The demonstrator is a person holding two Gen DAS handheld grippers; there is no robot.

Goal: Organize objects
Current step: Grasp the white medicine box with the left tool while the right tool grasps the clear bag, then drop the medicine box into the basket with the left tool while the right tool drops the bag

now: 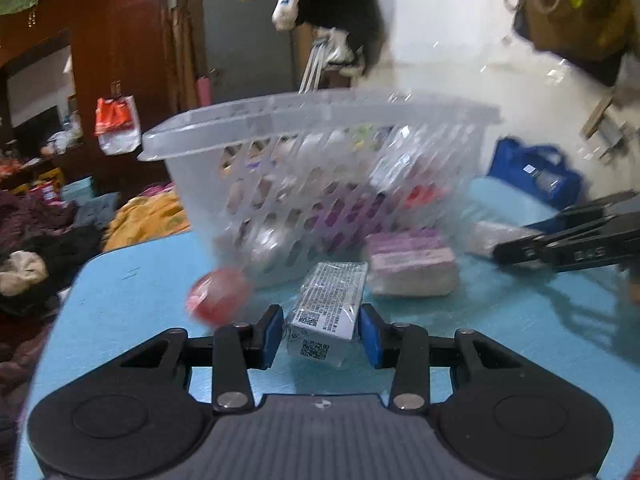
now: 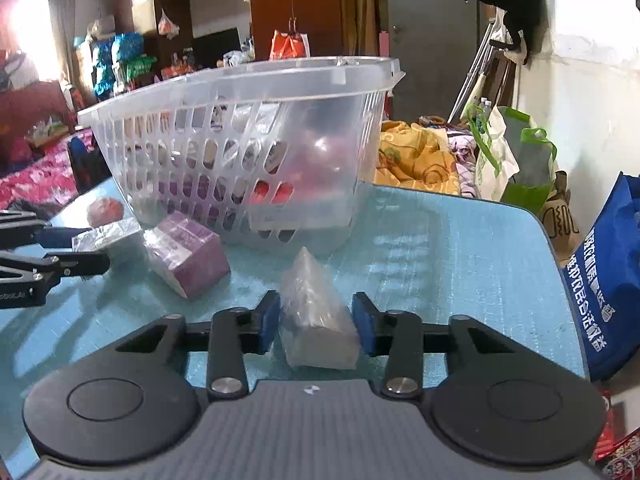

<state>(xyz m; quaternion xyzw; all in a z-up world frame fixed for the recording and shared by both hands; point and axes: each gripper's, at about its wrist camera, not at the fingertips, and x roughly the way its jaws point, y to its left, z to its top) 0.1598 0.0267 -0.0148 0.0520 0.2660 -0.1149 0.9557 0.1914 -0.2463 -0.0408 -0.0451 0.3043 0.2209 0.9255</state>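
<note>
A clear plastic basket [image 1: 320,120] [image 2: 240,92] with several items inside stands on the blue table [image 1: 132,280] [image 2: 460,248]. My left gripper [image 1: 320,332] has its blue pads on both sides of a wrapped white box with QR codes [image 1: 332,304], which also shows in the right wrist view [image 2: 106,236]. My right gripper [image 2: 316,324] has its pads on both sides of a clear-wrapped greyish block [image 2: 312,312], which also shows in the left wrist view [image 1: 492,236]. A purple wrapped box [image 1: 408,260] [image 2: 188,256] and a red round object [image 1: 218,294] [image 2: 105,210] lie beside the basket.
A blue shopping bag [image 2: 608,280] [image 1: 532,168] stands off the table's right edge. Clothes and yellow bedding [image 2: 416,156] [image 1: 148,216] lie beyond the far edge. A green and white bag [image 2: 508,160] leans by the wall.
</note>
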